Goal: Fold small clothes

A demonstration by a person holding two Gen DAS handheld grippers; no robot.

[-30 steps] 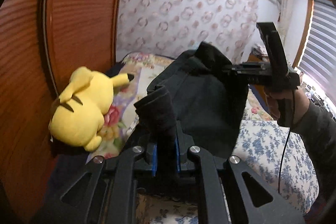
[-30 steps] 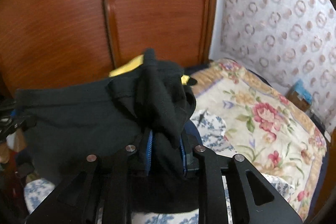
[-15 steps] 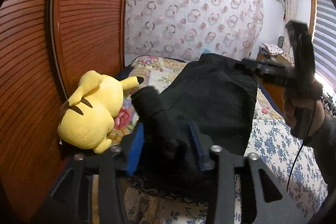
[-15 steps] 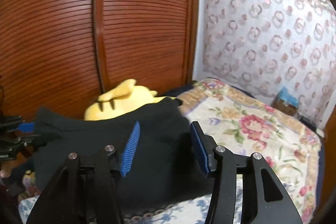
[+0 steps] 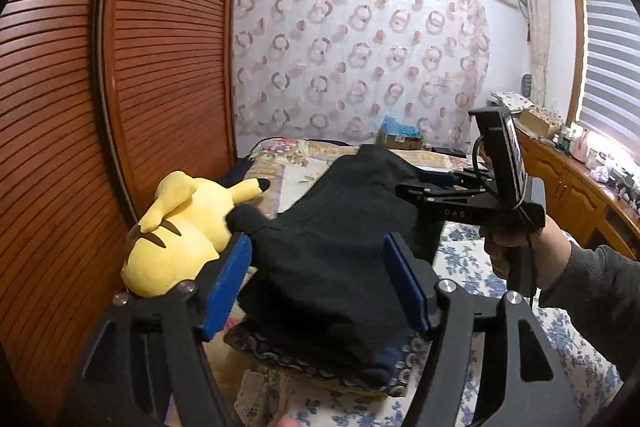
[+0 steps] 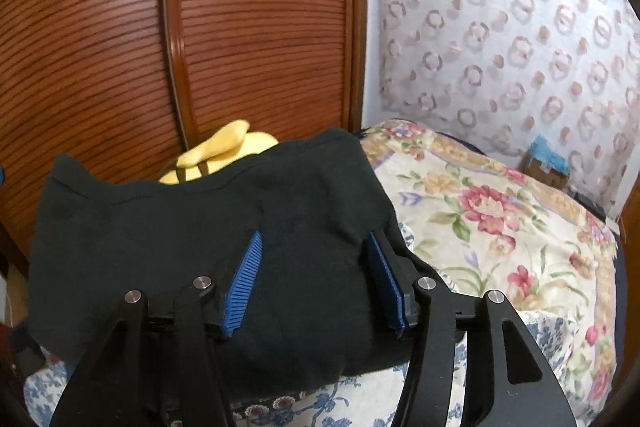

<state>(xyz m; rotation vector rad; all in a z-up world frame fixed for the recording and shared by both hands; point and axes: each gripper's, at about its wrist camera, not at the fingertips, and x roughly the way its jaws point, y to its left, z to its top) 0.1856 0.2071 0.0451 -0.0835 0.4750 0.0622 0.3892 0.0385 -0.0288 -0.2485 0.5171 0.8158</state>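
Black garment (image 5: 332, 247) on floral bed (image 6: 500, 227)

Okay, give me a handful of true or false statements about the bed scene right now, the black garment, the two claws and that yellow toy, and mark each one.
1. The left claw is open. True.
2. The right claw is clamped shut on the black garment. False: its jaws stand apart and pinch no cloth.
3. The yellow plush toy lies beside the wooden wardrobe door. True.
4. The black garment hangs in the air. False: it lies on other folded cloth on the bed.
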